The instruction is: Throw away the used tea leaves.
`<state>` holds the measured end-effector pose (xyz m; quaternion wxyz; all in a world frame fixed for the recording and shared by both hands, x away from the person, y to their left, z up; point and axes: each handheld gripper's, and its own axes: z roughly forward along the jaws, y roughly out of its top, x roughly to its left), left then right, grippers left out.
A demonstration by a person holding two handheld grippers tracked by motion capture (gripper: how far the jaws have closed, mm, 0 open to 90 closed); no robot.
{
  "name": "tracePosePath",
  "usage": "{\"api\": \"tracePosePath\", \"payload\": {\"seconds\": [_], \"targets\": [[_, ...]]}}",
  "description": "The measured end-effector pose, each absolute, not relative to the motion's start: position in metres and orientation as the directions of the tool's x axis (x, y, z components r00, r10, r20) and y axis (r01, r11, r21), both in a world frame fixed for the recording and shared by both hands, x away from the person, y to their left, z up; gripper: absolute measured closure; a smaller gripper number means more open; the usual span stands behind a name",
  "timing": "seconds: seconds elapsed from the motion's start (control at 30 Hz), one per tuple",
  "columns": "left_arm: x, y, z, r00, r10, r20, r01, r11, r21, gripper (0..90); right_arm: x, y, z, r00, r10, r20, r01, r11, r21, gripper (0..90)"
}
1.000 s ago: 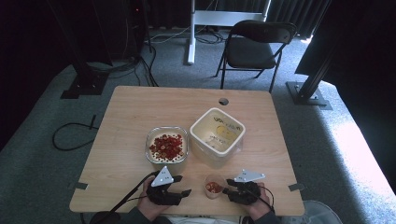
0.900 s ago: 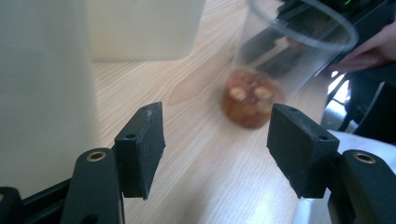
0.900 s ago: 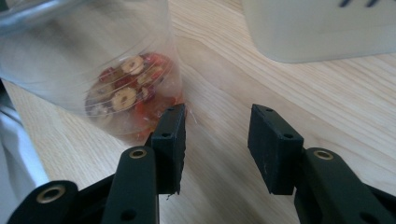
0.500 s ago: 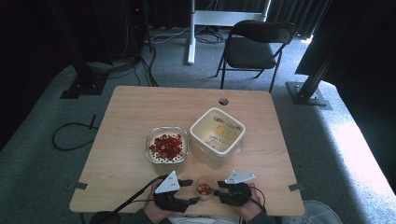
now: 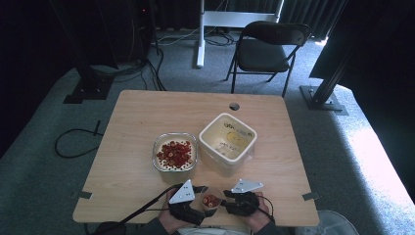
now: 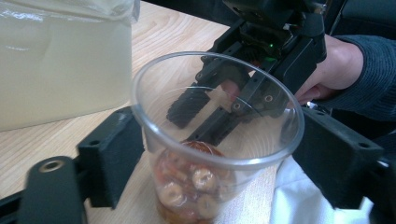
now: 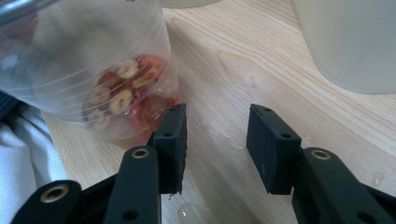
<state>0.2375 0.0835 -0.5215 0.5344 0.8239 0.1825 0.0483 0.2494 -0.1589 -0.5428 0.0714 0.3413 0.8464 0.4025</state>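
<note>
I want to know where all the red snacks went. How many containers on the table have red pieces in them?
2. The glass dish sits mid-table beside the white tub, which seems to have none. The clear cup stands at the near edge between the two grippers.

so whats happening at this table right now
A person holds a gripper in each hand at the near edge of the table. The left gripper has a clear plastic cup of red dried fruit slices between its jaws, which have just been opening. The right gripper is open beside the cup. A glass dish of slices and a white tub sit farther back.
</note>
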Motion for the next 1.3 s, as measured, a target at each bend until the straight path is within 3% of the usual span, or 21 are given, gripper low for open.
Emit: {"api": "tracePosePath", "payload": {"seconds": [0.3,0.5,0.63,1.3], "targets": [[0.243,0.08,-0.522,0.924,0.36,-0.128,0.255,-0.33,0.909,17.2,0.25,-0.158,-0.542,-0.758,0.634,0.154,0.517,0.441,0.734,57.1],[0.241,0.073,-0.524,0.929,0.362,-0.083,0.225,-0.369,0.902,19.8,0.25,-0.158,-0.542,-0.759,0.632,0.157,0.518,0.439,0.734,56.9],[0.238,0.072,-0.525,0.921,0.388,-0.037,0.203,-0.397,0.895,27.7,0.249,-0.159,-0.541,-0.757,0.634,0.157,0.517,0.435,0.737,56.5],[0.238,0.104,-0.501,0.889,0.457,-0.016,0.196,-0.349,0.916,30.3,0.252,-0.173,-0.538,-0.736,0.662,0.144,0.521,0.417,0.745,56.0]]}}
